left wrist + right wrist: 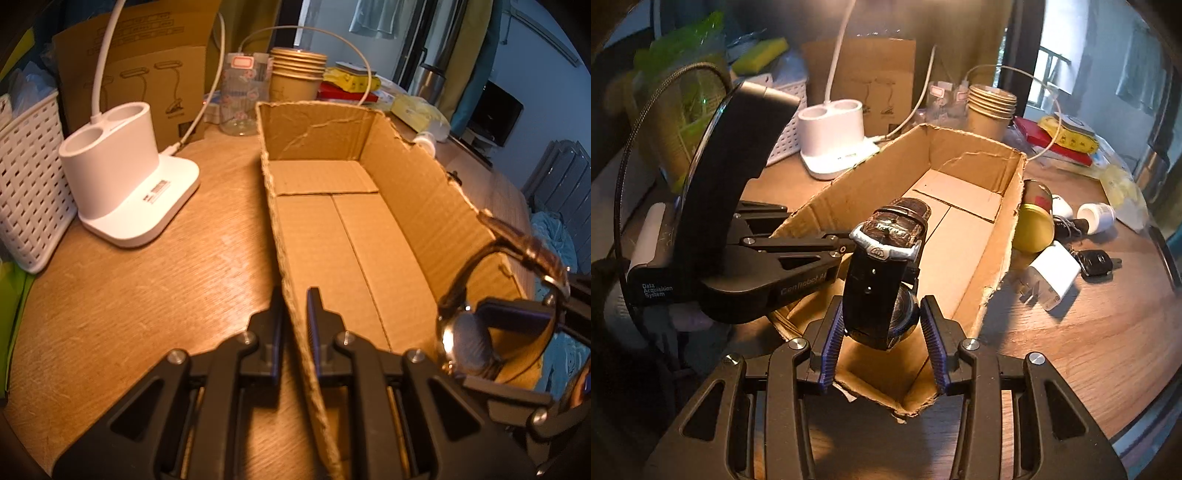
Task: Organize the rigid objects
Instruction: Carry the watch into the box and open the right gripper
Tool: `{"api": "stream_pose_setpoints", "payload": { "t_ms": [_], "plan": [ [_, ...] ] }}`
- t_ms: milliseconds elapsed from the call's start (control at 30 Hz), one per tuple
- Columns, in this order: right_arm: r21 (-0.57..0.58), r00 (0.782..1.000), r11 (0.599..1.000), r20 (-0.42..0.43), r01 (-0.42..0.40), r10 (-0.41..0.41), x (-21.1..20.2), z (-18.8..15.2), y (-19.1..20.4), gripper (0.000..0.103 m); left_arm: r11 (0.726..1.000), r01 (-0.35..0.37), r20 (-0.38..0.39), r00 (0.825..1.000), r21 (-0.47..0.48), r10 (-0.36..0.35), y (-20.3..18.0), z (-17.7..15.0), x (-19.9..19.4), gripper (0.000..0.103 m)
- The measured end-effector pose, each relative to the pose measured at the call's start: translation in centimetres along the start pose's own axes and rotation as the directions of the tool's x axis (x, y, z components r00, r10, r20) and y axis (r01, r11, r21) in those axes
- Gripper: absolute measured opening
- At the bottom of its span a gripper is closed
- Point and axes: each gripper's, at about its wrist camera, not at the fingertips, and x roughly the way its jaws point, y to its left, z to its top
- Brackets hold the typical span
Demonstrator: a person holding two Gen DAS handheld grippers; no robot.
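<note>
An open cardboard box (pixel 424 192) lies lengthwise on the wooden desk, and its inside is bare. My left gripper (pixel 295 295) is shut on the box's near left wall, one finger inside and one outside. The right wrist view shows that same left gripper (pixel 842 245) clamped on the wall. My right gripper (pixel 882 314) is shut on a dark-strapped wristwatch (pixel 875 288), which hangs over the near end of the box (pixel 960 236). In the left wrist view the wristwatch (pixel 469 343) appears at the right edge with a right finger (pixel 517 314) beside it.
Left of the box stand a white lamp base with two cup holes (pixel 122 177) and a white basket (pixel 29 184). Stacked paper cups (pixel 295 77) and a glass jar (pixel 242 96) stand behind it. A yellow-lidded can (pixel 1034 221), a white plug (pixel 1052 277) and a car key (pixel 1095 262) lie to its right.
</note>
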Motion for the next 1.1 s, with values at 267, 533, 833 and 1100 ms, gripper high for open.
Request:
{"api": "stream_pose_setpoints", "payload": {
  "t_ms": [267, 533, 833, 1100],
  "plan": [
    [-0.015, 0.998, 1.000, -0.053, -0.017, 0.016, 0.4, 0.6, -0.3, 0.047, 1.000, 0.000, -0.001, 1.000, -0.002, 0.000, -0.2, -0.1, -0.1, 0.012],
    [0.005, 0.999, 0.999, -0.027, -0.038, 0.038, -0.2, 0.8, -0.8, 0.053, 1.000, 0.000, -0.001, 1.000, -0.002, 0.000, -0.3, -0.1, 0.0, 0.013],
    [0.030, 0.999, 0.999, 0.045, -0.011, 0.010, -3.1, 0.6, -2.0, 0.053, 1.000, 0.000, -0.001, 1.000, -0.002, 0.000, -0.3, -0.1, 0.0, 0.013],
    [0.142, 0.986, 0.988, 0.151, 0.054, -0.075, -5.6, 0.6, -5.8, 0.056, 1.000, -0.001, -0.001, 1.000, -0.002, 0.001, -0.3, -0.1, 0.0, 0.013]
  ]
}}
